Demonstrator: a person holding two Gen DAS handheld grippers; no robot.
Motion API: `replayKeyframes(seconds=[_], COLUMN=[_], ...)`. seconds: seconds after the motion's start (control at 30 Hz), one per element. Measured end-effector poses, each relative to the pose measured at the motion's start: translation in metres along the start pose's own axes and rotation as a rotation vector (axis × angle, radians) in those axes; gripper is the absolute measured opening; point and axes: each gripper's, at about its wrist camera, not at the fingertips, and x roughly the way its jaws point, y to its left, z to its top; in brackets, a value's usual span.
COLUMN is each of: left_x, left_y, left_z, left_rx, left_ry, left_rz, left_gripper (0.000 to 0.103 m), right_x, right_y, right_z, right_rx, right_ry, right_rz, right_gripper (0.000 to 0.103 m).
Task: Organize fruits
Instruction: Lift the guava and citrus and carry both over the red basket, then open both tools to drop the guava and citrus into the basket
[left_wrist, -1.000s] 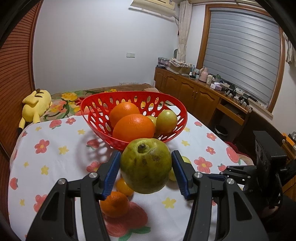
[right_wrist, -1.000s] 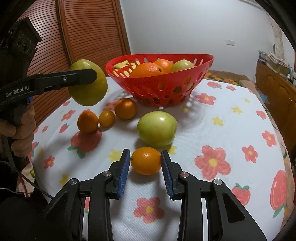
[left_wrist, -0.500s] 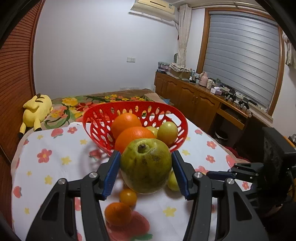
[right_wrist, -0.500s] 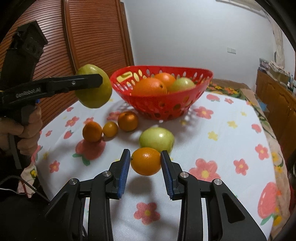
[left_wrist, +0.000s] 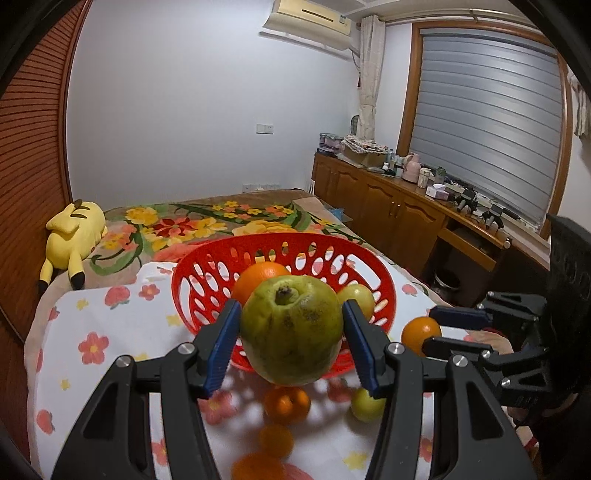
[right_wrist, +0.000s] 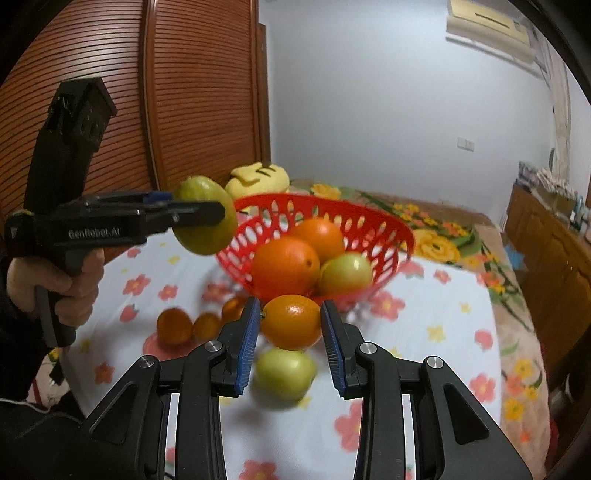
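My left gripper (left_wrist: 291, 334) is shut on a large green pear-like fruit (left_wrist: 291, 328), held in the air just in front of the red basket (left_wrist: 207, 266). In the right wrist view that same green fruit (right_wrist: 201, 236) hangs by the basket's left rim (right_wrist: 369, 216). My right gripper (right_wrist: 290, 323) is shut on a small orange (right_wrist: 291, 321), lifted off the table before the basket. The basket holds two big oranges (right_wrist: 285, 264) and a green apple (right_wrist: 345, 274). A green apple (right_wrist: 284, 373) and three small oranges (right_wrist: 173, 326) lie on the cloth.
The table wears a white cloth with flowers (right_wrist: 436, 332). A yellow plush toy (left_wrist: 72, 236) lies on the bed behind. A wooden sliding door (right_wrist: 192, 92) is at the left and a wooden sideboard (left_wrist: 399, 210) under the window at the right. A hand (right_wrist: 62, 280) grips the left tool.
Both grippers have risen with their fruit and come closer to the basket. The small orange has left the cloth and now hangs above the loose green apple.
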Motion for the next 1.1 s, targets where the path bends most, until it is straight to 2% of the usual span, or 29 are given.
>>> replayKeyframes(seconds=[0.33,0.7,0.97,1.1], left_x=[0.022,0.046,0.065,0.073], left_y=[0.014,0.031,0.044,0.050], left_z=[0.006,0.012,0.017,0.018], left_rx=[-0.006,-0.015,-0.024,-0.026], left_ry=[0.024,0.054,0.077,0.089], left_rz=[0.018,0.024,0.033,0.036], left_gripper=[0.055,0.055,0.055,0.055], right_x=[0.034,0.056,0.061,0.061], right_y=[-0.007,-0.015,-0.022,-0.029], right_z=[0.022,0.021,0.023,0.023], right_rx=[-0.031,-0.024,-0.006,0.020], right_ry=[0.018,0.065,0.069,0.064], right_rz=[0.023,0.048,0.055,0.046], right_gripper=[0.033,0.034,0.034,0.038])
